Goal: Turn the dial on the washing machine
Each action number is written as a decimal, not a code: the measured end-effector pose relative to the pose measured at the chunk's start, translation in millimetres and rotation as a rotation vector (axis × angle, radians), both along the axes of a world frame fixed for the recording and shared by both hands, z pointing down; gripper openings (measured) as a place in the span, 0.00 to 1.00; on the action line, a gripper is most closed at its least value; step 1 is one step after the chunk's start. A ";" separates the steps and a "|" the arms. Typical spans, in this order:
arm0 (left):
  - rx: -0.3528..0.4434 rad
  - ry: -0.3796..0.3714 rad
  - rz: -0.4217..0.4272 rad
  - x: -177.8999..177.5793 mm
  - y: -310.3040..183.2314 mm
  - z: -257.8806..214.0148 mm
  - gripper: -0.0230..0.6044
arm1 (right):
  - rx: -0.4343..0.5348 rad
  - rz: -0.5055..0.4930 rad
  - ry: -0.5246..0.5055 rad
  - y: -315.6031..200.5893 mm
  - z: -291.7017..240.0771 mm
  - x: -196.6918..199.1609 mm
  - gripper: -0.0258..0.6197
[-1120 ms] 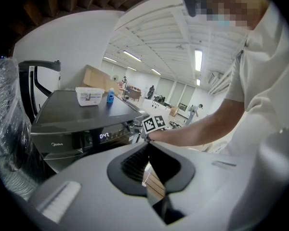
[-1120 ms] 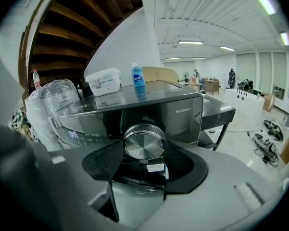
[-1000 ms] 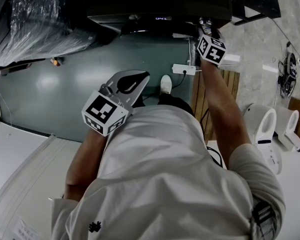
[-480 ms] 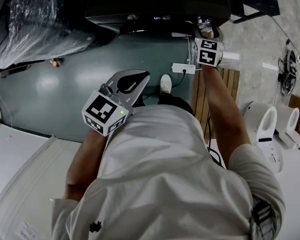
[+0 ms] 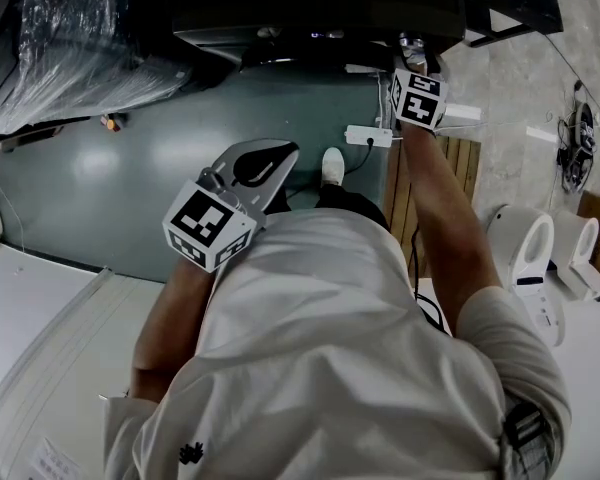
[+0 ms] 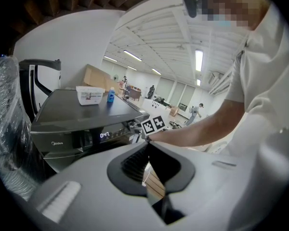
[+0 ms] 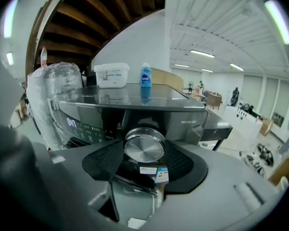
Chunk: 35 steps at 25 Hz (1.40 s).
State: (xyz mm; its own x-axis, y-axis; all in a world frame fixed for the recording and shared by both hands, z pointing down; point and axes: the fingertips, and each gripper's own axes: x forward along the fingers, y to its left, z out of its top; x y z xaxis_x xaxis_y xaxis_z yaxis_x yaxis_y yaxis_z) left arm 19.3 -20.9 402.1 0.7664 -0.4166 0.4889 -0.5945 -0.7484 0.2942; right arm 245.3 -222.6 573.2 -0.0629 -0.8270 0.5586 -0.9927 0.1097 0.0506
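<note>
1. Two claws in head view. Right claw [image 5: 412, 50] is up against the front panel of the washing machine [image 5: 310, 13], at its right end, arm stretched out. Left claw [image 5: 255, 164] hangs well back from the machine, over the green floor [image 5: 130, 158]. White power strip [image 5: 368, 139] lies on the floor near the machine's front.
2. Left gripper view: jaws together, nothing between them, pointing toward the machine from well back. Lit display [image 6: 104, 135] is on the machine's front panel. White tub [image 6: 90, 95] and blue bottle [image 6: 110, 96] stand side by side on the machine's top. Right claw's marker cube [image 6: 153, 125] sits at the panel's right end, with the forearm [image 6: 202, 129] behind it.
3. Right gripper view: jaws clamped on the dial [image 7: 144, 147], one pad on each side, both touching its rim. Dial is round brushed metal, on the machine's front panel, right of the display and below the bottle. Plastic-wrapped bundle [image 7: 53, 88] stands left of the machine.
</note>
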 end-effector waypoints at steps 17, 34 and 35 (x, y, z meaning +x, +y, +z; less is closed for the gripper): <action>0.002 0.002 0.009 2.4 1.5 0.1 0.13 | 0.019 -0.016 -0.116 5.1 -1.7 -0.7 0.45; 0.000 0.000 0.004 -0.7 0.4 -1.5 0.13 | -0.005 -0.064 0.113 -1.1 11.4 -3.3 0.45; 0.001 0.001 0.002 -1.0 0.1 -1.7 0.13 | -0.005 -0.053 0.091 -0.6 7.6 -2.9 0.45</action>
